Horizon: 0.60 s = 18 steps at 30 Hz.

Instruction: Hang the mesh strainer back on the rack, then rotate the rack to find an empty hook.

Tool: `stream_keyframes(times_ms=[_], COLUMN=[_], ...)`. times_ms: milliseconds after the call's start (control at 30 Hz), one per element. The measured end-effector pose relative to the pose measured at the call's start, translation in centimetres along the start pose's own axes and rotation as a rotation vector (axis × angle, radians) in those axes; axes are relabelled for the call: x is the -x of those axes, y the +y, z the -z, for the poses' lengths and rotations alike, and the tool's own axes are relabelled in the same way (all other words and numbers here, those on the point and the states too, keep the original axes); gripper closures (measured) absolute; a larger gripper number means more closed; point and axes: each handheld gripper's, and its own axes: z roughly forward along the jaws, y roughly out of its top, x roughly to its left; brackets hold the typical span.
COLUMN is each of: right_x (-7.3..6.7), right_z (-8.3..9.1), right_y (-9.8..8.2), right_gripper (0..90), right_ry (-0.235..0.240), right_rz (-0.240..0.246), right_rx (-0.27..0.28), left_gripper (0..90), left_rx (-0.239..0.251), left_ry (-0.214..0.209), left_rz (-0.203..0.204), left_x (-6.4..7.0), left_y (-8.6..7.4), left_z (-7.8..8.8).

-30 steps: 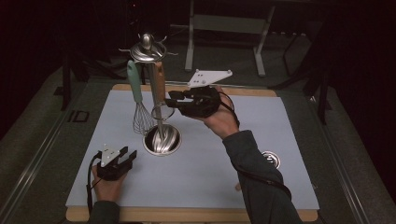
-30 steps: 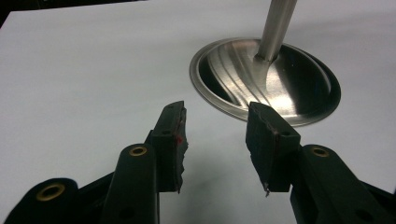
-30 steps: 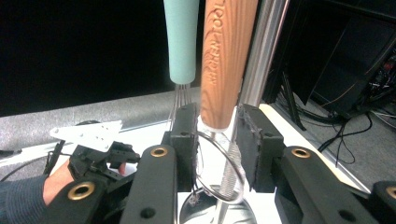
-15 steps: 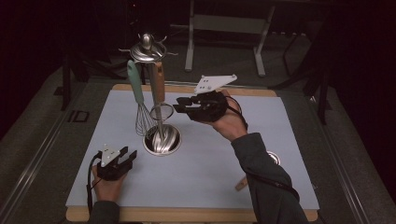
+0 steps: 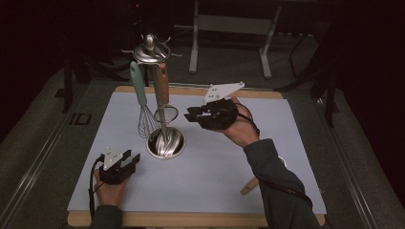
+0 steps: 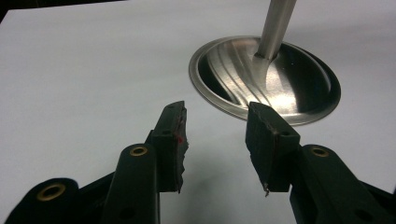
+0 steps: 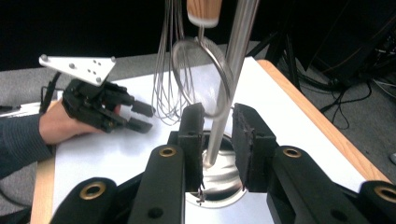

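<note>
A steel utensil stand (image 5: 165, 143) rises from its round base on the white mat, and its pole (image 7: 229, 84) runs up to a hook crown. A teal-handled whisk (image 5: 138, 88) and a wooden-handled ring utensil (image 5: 163, 83) hang from it. My right gripper (image 5: 188, 114) hovers just right of the ring utensil (image 7: 205, 79), pointing at it. Its jaws have just been closing, they stand partly open, and the pads touch nothing. My left gripper (image 5: 131, 158) rests on the mat at front left, open and empty, aimed at the stand's base (image 6: 266, 79).
The white mat (image 5: 215, 181) lies on a wooden board on the table. A wooden handle (image 5: 249, 186) pokes out from under the right forearm, with a small round metal piece (image 5: 282, 161) beside the sleeve. Dark floor and frame legs lie beyond.
The right gripper has drifted slightly right and lower, away from the stand's pole, and its jaws stand narrower. The left gripper has not moved.
</note>
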Motion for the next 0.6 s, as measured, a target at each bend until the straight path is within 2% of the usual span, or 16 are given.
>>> stream_keyframes(times_ms=[267, 600], right_x=[0.1, 0.4], right_z=[-0.1, 0.1], right_y=[-1.1, -2.8], right_gripper=[73.5, 73.8], right_ry=[-0.009, -0.018], right_rz=[-0.001, -0.011], right_rx=[-0.044, -0.069], left_gripper=[59.1, 61.8], left_rx=[-0.004, -0.002], left_ry=[-0.004, -0.008], left_rz=[-0.004, -0.004], left_x=[0.0, 0.0], left_y=[0.0, 0.0], left_z=[0.0, 0.0])
